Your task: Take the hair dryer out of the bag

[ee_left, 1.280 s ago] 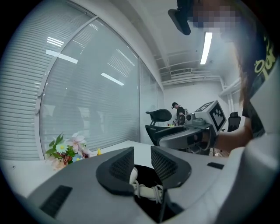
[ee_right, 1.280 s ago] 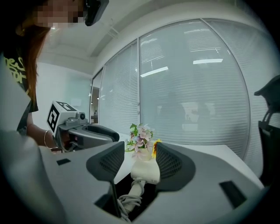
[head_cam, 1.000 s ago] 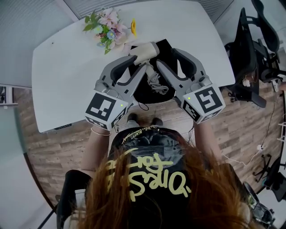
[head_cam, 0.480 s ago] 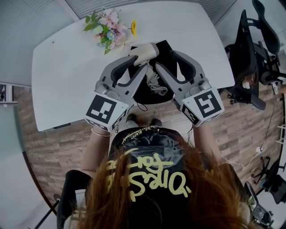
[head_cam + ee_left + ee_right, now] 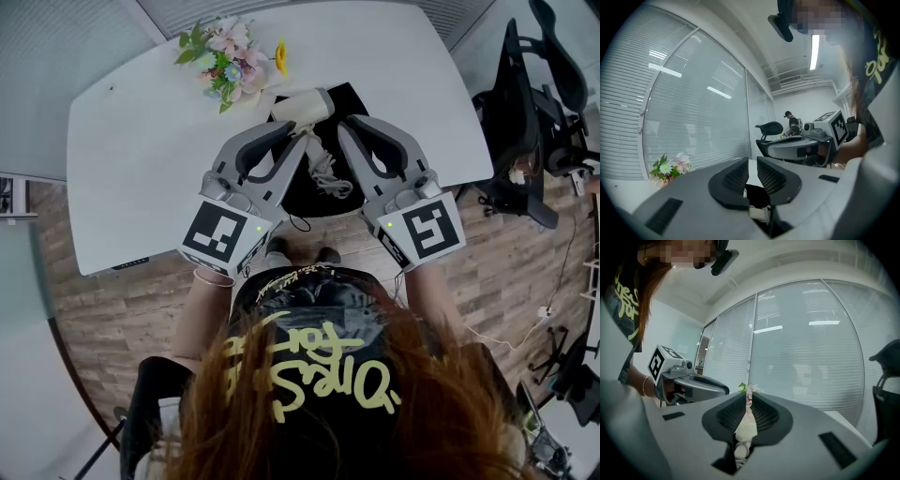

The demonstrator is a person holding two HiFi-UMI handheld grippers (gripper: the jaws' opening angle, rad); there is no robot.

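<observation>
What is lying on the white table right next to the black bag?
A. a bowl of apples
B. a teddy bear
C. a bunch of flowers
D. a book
C: a bunch of flowers lies on the white table beside the black bag, close to the cream hair dryer.

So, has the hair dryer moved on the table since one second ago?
No. The hair dryer lies where it did, its head close beside the flowers, at the far end of the black bag.
</observation>
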